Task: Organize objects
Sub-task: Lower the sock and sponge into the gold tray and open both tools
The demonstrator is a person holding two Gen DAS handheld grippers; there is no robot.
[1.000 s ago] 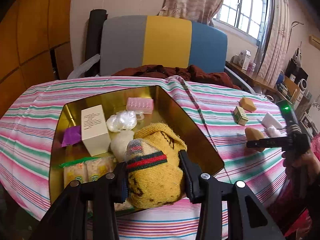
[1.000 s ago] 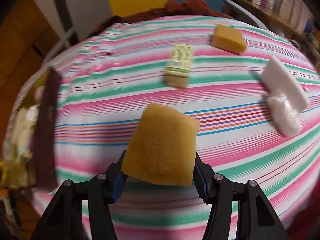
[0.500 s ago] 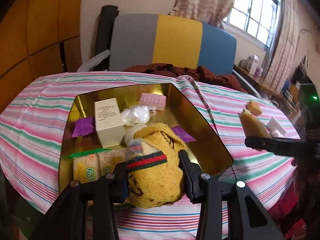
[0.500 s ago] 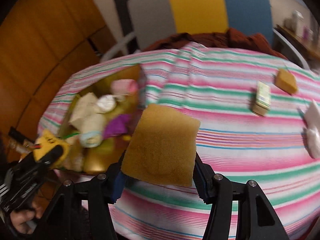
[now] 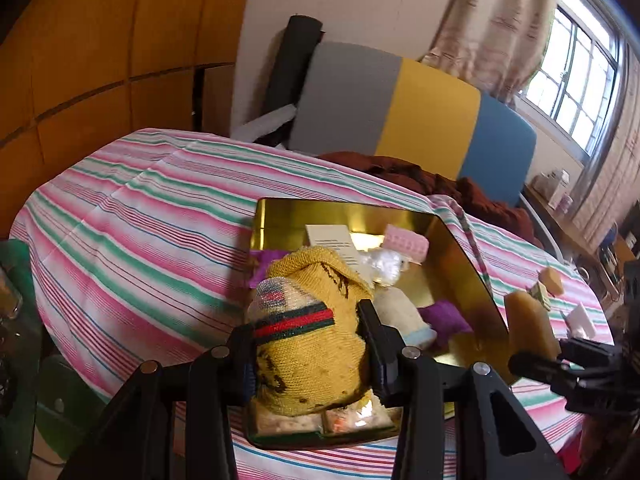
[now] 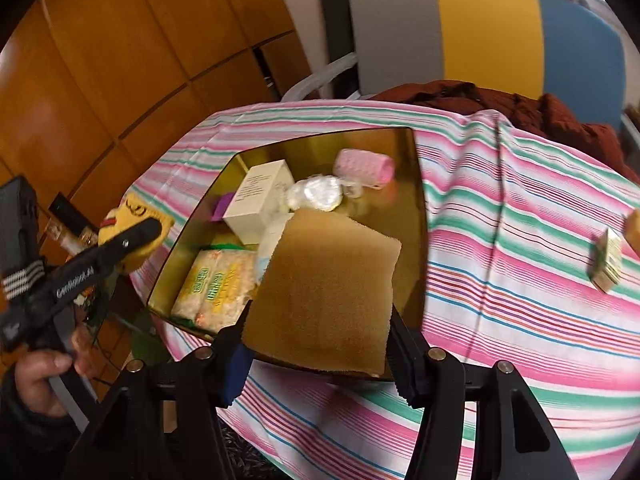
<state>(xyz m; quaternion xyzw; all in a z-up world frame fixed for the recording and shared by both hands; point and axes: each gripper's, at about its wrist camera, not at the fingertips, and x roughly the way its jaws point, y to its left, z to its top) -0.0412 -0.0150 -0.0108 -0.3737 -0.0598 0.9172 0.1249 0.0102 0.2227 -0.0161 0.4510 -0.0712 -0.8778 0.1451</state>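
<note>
**A:** Gold tin (image 6: 416, 200) on the striped tablecloth (image 6: 520, 280) is filling up. A sec ago the right gripper (image 6: 320, 344) was low over the cloth with the sponge (image 6: 324, 284) — now it's swung across and hangs over the tin's near right corner, jaws clamped on the sponge's sides. So imo that one's about to go in.

**B:** And the left one?

**A:** Left gripper (image 5: 308, 344) hasn't let go of the yellow sock (image 5: 308, 340), squeezed shut on it. It's drifted left tho — right cam shows it beside the tin's left wall now, not over the middle. Prob making room for the sponge.

**B:** What's in the tin already?

**A:** White box (image 6: 260, 196), pink roller thing (image 6: 364, 166), a clear wrapped ball (image 6: 316, 194), snack packs (image 6: 216, 284), something purple (image 5: 442, 316).

**B:** Left to do?

**A:** Small green box (image 6: 608, 260) and another tan block (image 6: 634, 226) sit out on the cloth, well apart from the tin — so not done, several more trips I'd guess.
</note>
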